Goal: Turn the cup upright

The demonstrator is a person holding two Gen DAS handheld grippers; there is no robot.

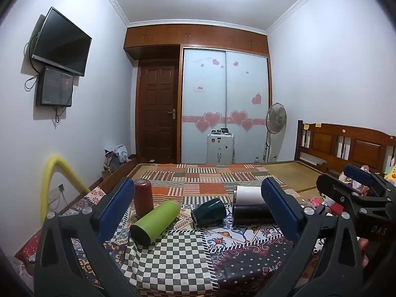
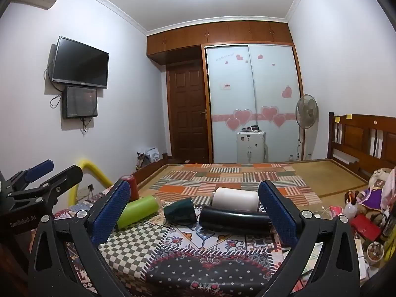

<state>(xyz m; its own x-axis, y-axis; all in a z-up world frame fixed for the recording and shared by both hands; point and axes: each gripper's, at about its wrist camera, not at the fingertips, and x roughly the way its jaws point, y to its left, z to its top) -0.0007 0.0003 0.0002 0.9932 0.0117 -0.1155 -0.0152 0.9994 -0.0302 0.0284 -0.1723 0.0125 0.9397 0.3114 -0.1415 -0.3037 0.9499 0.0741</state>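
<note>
Several cups sit on a patchwork cloth on the bed. A dark green cup (image 1: pixel 209 211) (image 2: pixel 180 212) lies on its side in the middle. A lime green cup (image 1: pixel 154 221) (image 2: pixel 137 210), a black cup (image 1: pixel 252 214) (image 2: pixel 235 219) and a white cup (image 1: pixel 248 194) (image 2: pixel 235 198) also lie on their sides. A dark red cup (image 1: pixel 143 196) (image 2: pixel 132 185) stands on end at the left. My left gripper (image 1: pixel 198 212) is open and empty, short of the cups. My right gripper (image 2: pixel 195 212) is open and empty, also short of them.
The patchwork cloth (image 1: pixel 173 252) covers the near part of the bed. A wooden headboard (image 1: pixel 346 146) stands at right, with cluttered small items (image 2: pixel 366 212) beside it. A yellow tube (image 1: pixel 53 185) arches at left. A wardrobe, fan and door stand far behind.
</note>
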